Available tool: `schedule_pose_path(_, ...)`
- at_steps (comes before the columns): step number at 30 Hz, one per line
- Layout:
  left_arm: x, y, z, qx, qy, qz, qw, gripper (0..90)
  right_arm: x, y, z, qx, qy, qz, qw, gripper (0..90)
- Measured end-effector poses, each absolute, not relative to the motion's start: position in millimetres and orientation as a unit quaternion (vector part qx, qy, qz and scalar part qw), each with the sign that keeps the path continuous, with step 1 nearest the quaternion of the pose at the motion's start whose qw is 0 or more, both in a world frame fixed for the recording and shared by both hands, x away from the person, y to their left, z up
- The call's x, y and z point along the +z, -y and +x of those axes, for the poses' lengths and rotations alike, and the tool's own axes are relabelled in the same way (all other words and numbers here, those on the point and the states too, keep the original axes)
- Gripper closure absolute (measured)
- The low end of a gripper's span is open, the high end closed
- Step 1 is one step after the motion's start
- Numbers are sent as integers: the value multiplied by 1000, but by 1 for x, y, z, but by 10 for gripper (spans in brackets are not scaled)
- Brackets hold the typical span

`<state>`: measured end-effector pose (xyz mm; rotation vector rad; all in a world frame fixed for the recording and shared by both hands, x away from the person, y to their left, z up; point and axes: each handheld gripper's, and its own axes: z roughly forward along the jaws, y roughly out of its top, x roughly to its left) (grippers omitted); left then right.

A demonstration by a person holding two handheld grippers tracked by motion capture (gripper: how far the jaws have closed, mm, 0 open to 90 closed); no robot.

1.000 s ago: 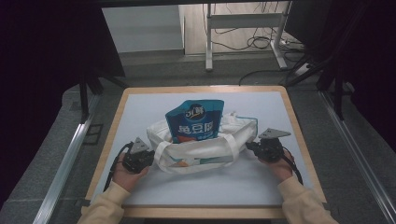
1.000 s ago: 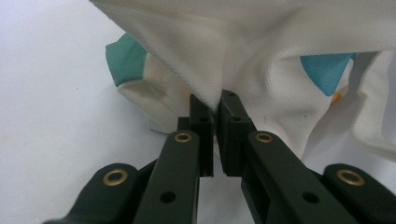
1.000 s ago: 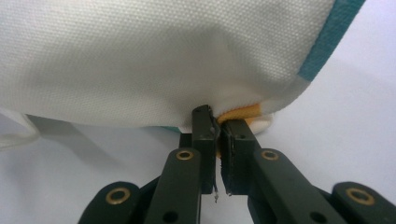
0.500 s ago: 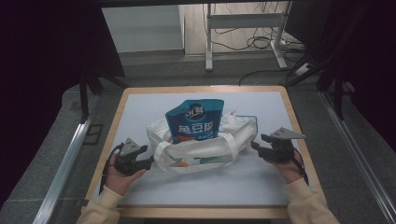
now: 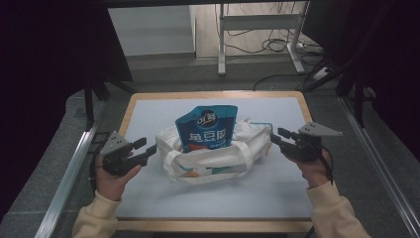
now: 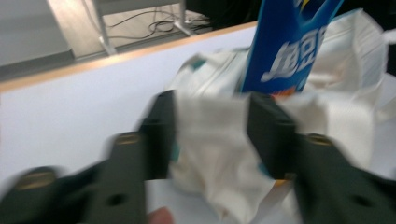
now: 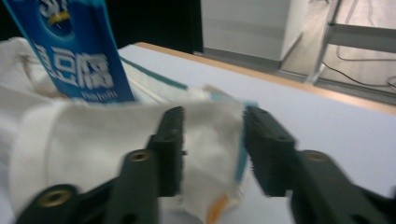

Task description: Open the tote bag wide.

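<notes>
A white cloth bag (image 5: 214, 152) lies approx. mid-table (image 5: 148, 208), w/ a blue pouch (image 5: 207, 127) standing upright in its mouth, printed face toward the person. The bag's handles drape along its near side.

Left gripper (image 5: 142, 150) sits just beside the bag's left end, held in the left hand (image 5: 113, 174). Jaws apart; in the left gripper view (image 6: 212, 135) they straddle a fold of bag cloth w/o pinching it, pouch (image 6: 292, 44) rising just behind. That view is blurred.

Right gripper (image 5: 279, 136) is at the bag's right end, held in the right hand (image 5: 311, 166); grey plate on top. Jaws apart too; in the right gripper view (image 7: 212, 140) the bag's corner w/ teal trim lies between them, pouch (image 7: 79, 51) at upper left.

Wood rim runs round the table's white top.
</notes>
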<state>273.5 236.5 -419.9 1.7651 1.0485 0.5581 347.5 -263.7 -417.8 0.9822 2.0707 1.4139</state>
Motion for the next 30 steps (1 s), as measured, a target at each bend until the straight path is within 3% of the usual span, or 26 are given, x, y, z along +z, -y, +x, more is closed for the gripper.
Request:
schedule_pose_path(2,-412,-230,283,216,-419,733,490,728,-409,255,354,510,-757,345,219,712)
schedule_pose_path(4,-409,-227,288,211,-415,738,489,819,-406,250,358,510,-761,338,217,742)
schedule_pose_path(5,-407,-218,298,201,-410,747,484,844,-400,238,367,501,-773,328,210,800)
schedule_pose_path(11,-417,-203,312,180,-411,760,470,872,-401,215,383,475,-798,313,200,869)
schedule_pose_path(30,-476,-207,307,124,-434,784,427,884,-459,216,377,447,-814,332,165,881)
